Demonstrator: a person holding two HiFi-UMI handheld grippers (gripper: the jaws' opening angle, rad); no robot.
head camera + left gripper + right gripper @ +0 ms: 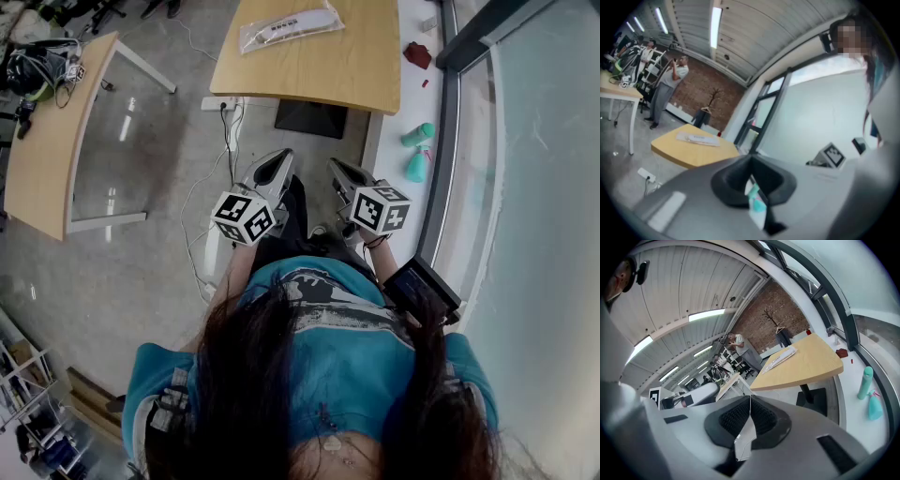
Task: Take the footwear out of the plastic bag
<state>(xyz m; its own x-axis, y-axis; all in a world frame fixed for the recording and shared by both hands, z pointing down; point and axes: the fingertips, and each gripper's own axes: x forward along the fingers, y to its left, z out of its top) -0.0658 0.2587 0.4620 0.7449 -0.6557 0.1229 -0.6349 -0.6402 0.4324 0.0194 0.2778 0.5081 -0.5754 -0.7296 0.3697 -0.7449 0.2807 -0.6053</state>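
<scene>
Evidently nothing had begun yet: the left tool point(279, 161) and right tool point(337, 171), both closed tight on nothing, hung near the person's body, while the plastic bag point(291, 25) lay unopened on the tabletop point(328, 75) at twelve o'clock, well apart, with the footwear presumably inside.

Open-plan office: wooden desks point(319, 75), brick wall point(771, 317), striplights point(707, 315).

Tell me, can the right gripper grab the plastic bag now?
Probably not yet. The right gripper is shut and held by the person's body; the plastic bag lies on the table, well ahead of it.
</scene>
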